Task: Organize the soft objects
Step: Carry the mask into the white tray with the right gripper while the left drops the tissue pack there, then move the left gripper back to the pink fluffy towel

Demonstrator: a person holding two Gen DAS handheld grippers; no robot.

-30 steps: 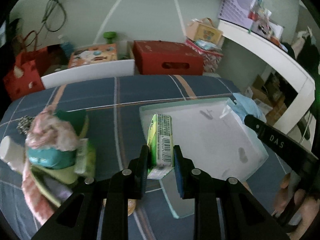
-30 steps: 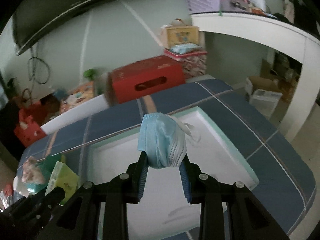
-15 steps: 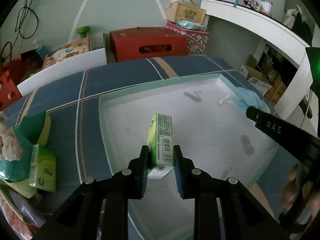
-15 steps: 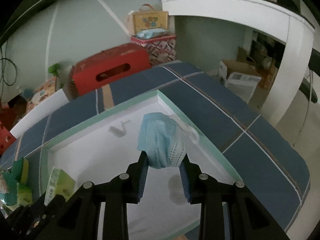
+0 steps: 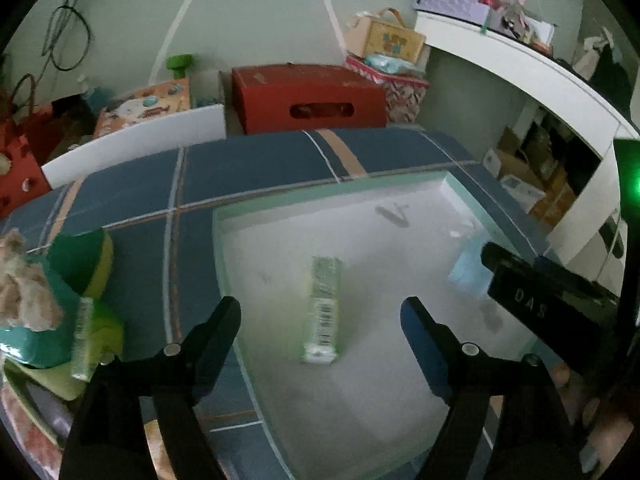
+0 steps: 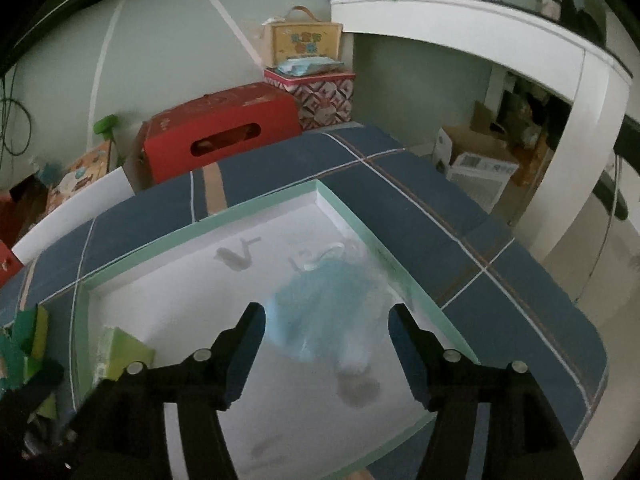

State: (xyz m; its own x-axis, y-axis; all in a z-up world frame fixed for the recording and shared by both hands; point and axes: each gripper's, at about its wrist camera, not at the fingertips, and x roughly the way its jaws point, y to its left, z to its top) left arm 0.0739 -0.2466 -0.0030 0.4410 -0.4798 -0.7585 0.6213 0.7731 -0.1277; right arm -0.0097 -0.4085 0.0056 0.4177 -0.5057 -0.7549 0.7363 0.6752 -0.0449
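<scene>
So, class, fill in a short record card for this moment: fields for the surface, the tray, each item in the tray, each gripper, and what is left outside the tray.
surface: blue checked cloth
tray: white, green rim
tissue pack: in tray, blurred, clear of the pads
face mask: blue, blurred, over the tray's right side
left gripper: jaws opening, pack between them, not gripped
right gripper: jaws opening, mask between them, not gripped
outside tray: pile of soft items at left

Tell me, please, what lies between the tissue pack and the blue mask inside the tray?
Only bare white tray floor separates the tissue pack from the blue mask, per the left wrist view.
</scene>
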